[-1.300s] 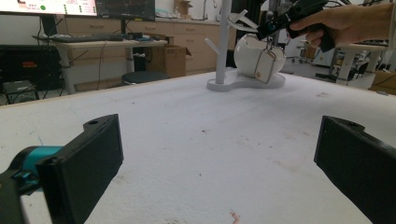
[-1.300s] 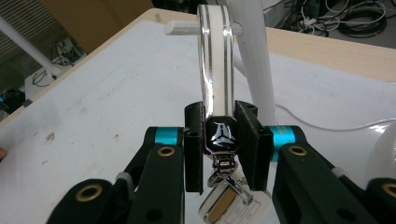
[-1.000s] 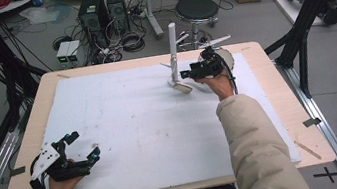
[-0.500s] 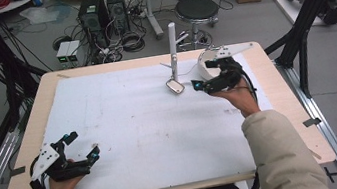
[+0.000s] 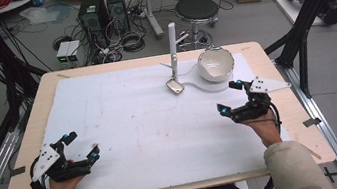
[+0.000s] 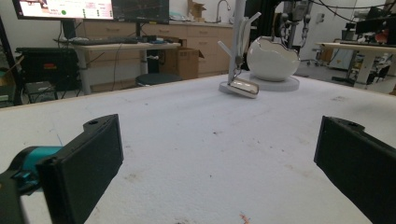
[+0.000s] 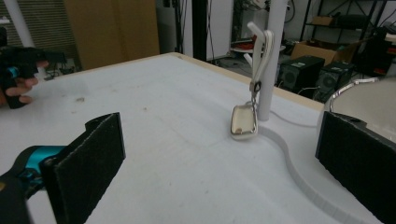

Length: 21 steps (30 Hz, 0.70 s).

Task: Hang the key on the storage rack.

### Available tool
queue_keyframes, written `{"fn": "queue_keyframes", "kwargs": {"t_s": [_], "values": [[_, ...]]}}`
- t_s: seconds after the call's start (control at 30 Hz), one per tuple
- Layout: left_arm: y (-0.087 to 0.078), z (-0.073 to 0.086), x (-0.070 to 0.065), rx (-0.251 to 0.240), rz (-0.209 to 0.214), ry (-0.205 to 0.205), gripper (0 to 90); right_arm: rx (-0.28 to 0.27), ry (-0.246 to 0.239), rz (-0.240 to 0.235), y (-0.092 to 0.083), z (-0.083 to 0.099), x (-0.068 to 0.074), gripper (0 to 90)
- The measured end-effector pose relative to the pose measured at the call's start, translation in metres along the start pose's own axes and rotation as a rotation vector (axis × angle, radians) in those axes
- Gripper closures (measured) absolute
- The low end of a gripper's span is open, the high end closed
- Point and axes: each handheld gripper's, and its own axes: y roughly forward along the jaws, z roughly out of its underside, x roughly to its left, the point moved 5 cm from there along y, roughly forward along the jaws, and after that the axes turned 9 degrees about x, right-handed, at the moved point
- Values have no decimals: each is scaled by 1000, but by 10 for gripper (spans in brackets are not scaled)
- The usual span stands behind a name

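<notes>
Seen from above, a white-covered desk [image 5: 126, 131] holds a white stand [image 5: 172, 43] at upper centre, a small shiny tag [image 5: 174, 86] hanging from it and touching the surface, and an egg-shaped white bowl [image 5: 215, 63] just to its right on a flat white base [image 5: 208, 86]. The right claw [image 5: 227, 98] sits at right of centre, its jaws having just been opening and now wide apart with nothing between them, near the bowl with bare desk in between. The left claw [image 5: 81, 147], lower left, is likewise open and empty, well apart from the stand.
</notes>
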Motion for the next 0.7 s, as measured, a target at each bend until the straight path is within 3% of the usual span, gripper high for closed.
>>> {"fn": "queue_keyframes", "kwargs": {"t_s": [0.27,0.6,0.7], "values": [[-1,0,0,-12,-4,5,17,-56,32,38,-10,40,2,4],[-1,0,-1,-12,-9,7,17,-90,60,55,-13,72,1,4],[-1,0,-1,-12,-11,5,17,-101,59,59,-15,74,3,5]]}}
